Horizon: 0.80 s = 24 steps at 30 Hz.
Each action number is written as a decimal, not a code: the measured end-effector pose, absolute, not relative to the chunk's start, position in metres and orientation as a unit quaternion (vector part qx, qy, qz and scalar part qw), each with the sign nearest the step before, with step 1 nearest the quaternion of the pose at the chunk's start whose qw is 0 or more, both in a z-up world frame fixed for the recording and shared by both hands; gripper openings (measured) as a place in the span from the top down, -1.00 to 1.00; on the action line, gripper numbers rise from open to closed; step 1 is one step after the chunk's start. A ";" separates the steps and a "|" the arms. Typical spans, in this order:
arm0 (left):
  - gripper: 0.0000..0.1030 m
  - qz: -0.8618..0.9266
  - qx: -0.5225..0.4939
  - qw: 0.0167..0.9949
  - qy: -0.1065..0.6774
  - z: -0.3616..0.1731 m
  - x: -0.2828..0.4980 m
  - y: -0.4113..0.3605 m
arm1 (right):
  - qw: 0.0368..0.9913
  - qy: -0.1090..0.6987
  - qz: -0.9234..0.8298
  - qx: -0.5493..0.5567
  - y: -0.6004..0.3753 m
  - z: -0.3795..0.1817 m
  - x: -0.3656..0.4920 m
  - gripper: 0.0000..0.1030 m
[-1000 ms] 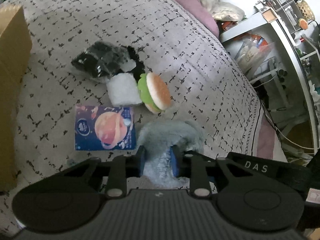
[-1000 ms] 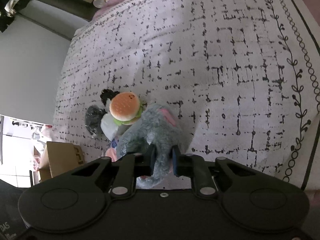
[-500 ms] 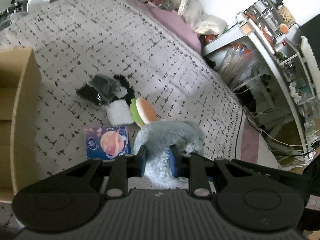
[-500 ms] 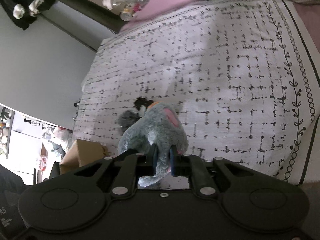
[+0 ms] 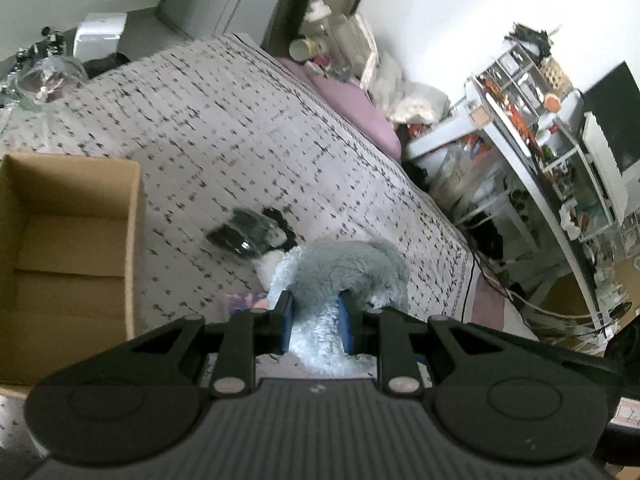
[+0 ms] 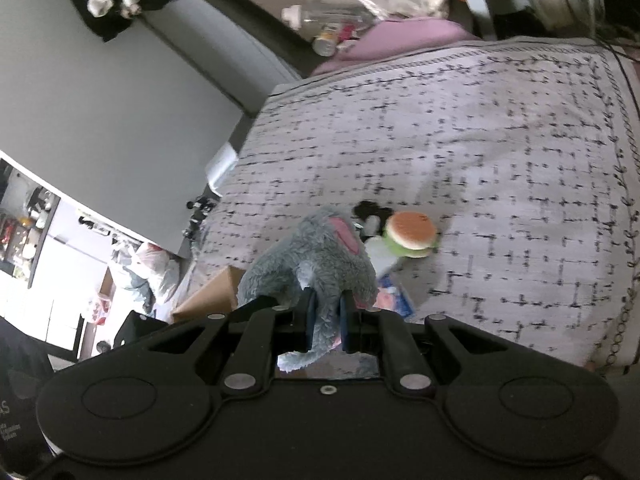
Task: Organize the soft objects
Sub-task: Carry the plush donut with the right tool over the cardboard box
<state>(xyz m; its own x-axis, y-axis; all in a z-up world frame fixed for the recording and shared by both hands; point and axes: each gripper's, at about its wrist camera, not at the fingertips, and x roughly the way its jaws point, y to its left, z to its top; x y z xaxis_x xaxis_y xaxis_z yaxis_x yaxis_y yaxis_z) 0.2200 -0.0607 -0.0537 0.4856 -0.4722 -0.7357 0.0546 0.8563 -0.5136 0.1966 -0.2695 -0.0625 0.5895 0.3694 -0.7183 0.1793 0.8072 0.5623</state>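
My left tool (image 5: pixel 316 322) and right tool (image 6: pixel 328 320) are both clamped on the grey plush toy (image 6: pixel 312 264), held above the bed (image 5: pixel 240 128), right of the open cardboard box (image 5: pixel 68 248), near the burger plush (image 6: pixel 410 234).

Cardboard box (image 5: pixel 68 248) stands left of plush toy (image 5: pixel 352 264); burger toy (image 6: pixel 412 234) lies on bedspread (image 6: pixel 500 168).

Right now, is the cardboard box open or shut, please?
Open: the cardboard box has no lid over it, and its bare brown inside walls and floor show.
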 end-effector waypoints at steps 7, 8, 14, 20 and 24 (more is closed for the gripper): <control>0.57 -0.141 -0.231 0.846 0.460 -0.040 0.213 -0.025 | 0.844 0.439 0.085 0.295 -0.238 -0.048 0.200 0.76; 0.57 -0.139 -0.233 0.847 0.457 -0.038 0.212 -0.020 | 0.845 0.438 0.089 0.293 -0.232 -0.047 0.201 0.76; 0.57 -0.116 -0.241 0.857 0.441 -0.030 0.208 0.013 | 0.843 0.436 0.118 0.292 -0.202 -0.042 0.209 0.76; 0.57 -0.089 -0.250 0.862 0.433 -0.028 0.210 0.046 | 0.838 0.442 0.143 0.285 -0.170 -0.041 0.223 0.76; 0.57 -0.074 -0.259 0.861 0.432 -0.032 0.213 0.065 | 0.834 0.450 0.153 0.280 -0.152 -0.043 0.233 0.76</control>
